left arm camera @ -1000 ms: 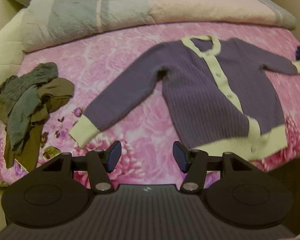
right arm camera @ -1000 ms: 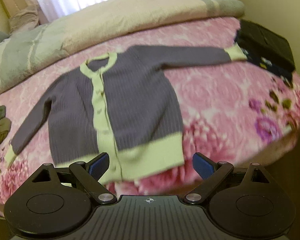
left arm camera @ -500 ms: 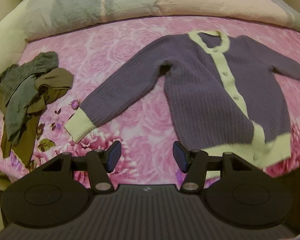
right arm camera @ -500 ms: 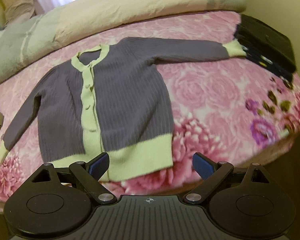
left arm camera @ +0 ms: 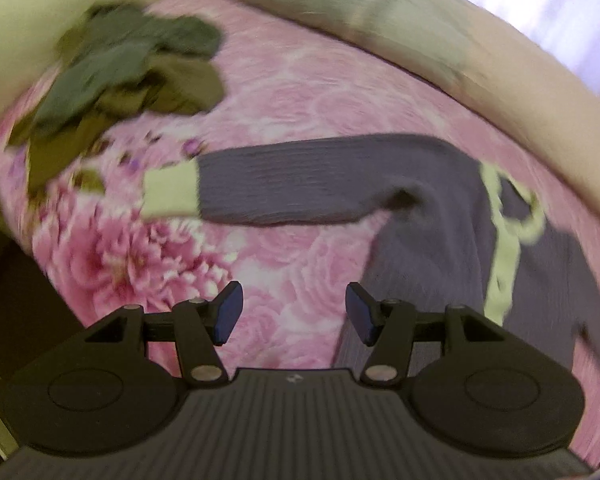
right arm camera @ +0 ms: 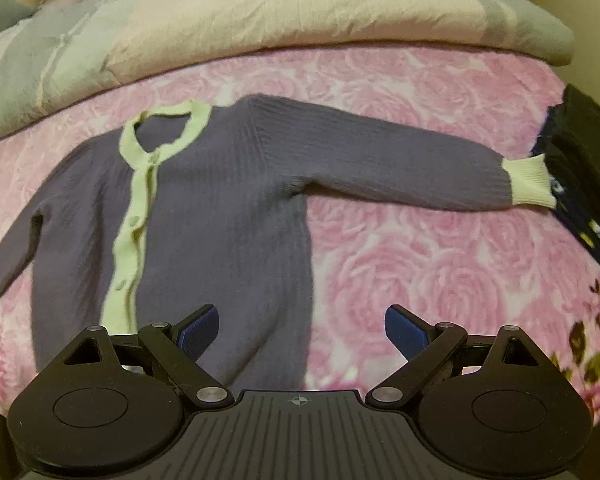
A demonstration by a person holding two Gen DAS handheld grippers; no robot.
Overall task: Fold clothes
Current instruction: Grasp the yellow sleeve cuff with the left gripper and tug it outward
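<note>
The cardigan [right arm camera: 220, 216] lies flat on the pink bedspread [right arm camera: 400, 280], buttoned front up, collar far, sleeves spread left and right. The right gripper [right arm camera: 302, 330] hangs over its right body edge, jaws apart and empty; the right sleeve [right arm camera: 400, 168] runs far-right to its cuff [right arm camera: 528, 182]. The left gripper [left arm camera: 294, 318], also apart and empty, is nearer the left sleeve [left arm camera: 292, 180], which runs leftward. The hem is hidden behind both grippers; the left view is blurred.

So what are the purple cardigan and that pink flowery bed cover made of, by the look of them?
Cardigan: seemingly a soft knit, wool or acrylic; vertical ribs show, with ribbed pale-green cuffs. Matte.
Bed cover: probably plush fleece with a printed rose pattern; it looks fuzzy with a slight sheen, though I can't be sure.
</note>
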